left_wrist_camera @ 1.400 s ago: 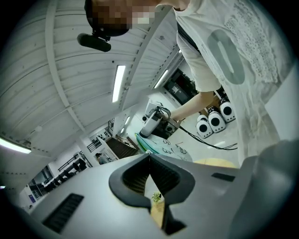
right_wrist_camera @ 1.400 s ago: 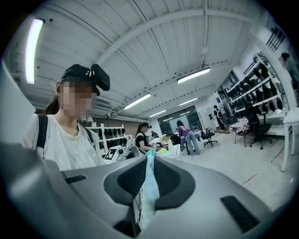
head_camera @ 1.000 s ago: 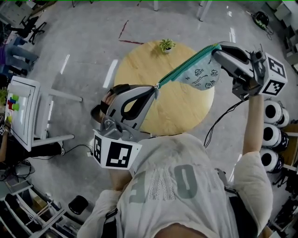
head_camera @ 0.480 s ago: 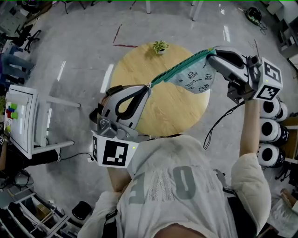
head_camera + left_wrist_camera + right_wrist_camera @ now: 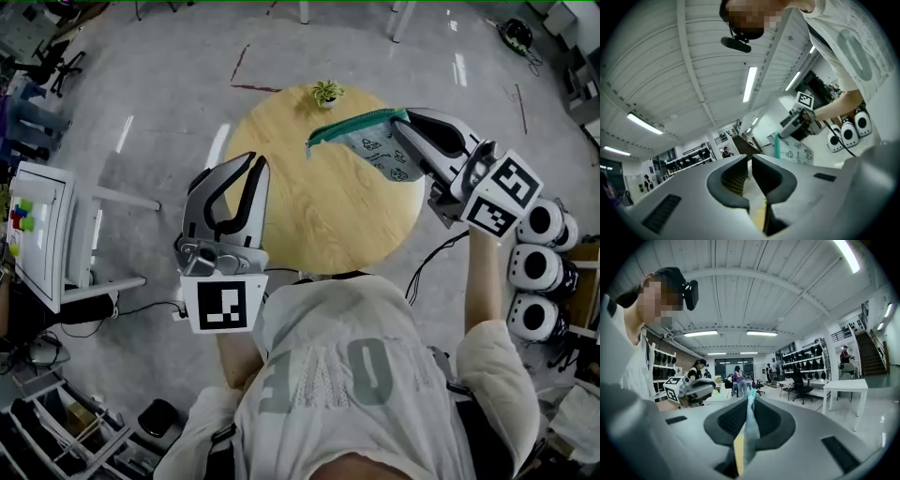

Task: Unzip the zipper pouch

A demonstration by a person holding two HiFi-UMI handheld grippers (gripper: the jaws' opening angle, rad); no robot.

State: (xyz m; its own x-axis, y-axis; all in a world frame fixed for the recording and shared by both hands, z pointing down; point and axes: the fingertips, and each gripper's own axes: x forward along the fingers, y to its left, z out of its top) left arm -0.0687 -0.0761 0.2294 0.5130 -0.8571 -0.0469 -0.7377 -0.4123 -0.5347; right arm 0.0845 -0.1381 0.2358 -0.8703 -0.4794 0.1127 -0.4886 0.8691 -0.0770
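The zipper pouch is pale with dark doodles and a teal zipper. It hangs over the round table from one end, and my right gripper is shut on that end. The free zipper end droops toward the left. In the right gripper view the pouch fabric runs pinched between the pads. My left gripper is well left of the pouch and apart from it, jaws slightly parted with nothing between them. The left gripper view shows its empty gap and, farther off, the pouch.
A round wooden table lies below, with a small potted plant at its far edge. A white table stands at the left. Round white devices and a black cable sit at the right.
My left gripper has let go of the zipper end and drawn back to the left. The pouch, stretched between both grippers before, now dangles from the right gripper alone, which has shifted slightly left and down.
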